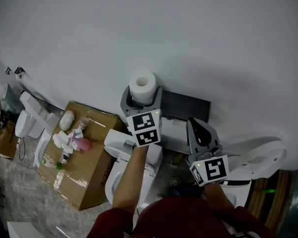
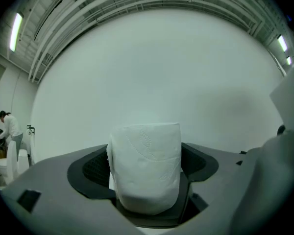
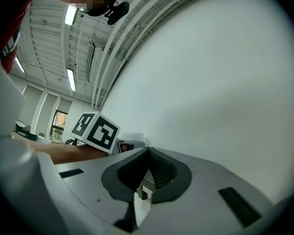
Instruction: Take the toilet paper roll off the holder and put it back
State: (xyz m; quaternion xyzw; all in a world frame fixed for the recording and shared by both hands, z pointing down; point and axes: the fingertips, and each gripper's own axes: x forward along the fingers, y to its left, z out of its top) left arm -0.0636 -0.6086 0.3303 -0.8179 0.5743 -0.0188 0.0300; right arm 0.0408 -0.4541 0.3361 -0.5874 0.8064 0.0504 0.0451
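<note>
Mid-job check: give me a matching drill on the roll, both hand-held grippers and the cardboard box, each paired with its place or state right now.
Things:
1. toilet paper roll
2. left hand-held gripper
3. right hand-held gripper
4. cardboard box

Places or states:
A. jaws together, nothing between them
B. on the floor at the left, small items on top
C. white, upright between open jaws
D. jaws wide apart

Pairs: 1-C, 2-D, 3-A, 4-B.
</note>
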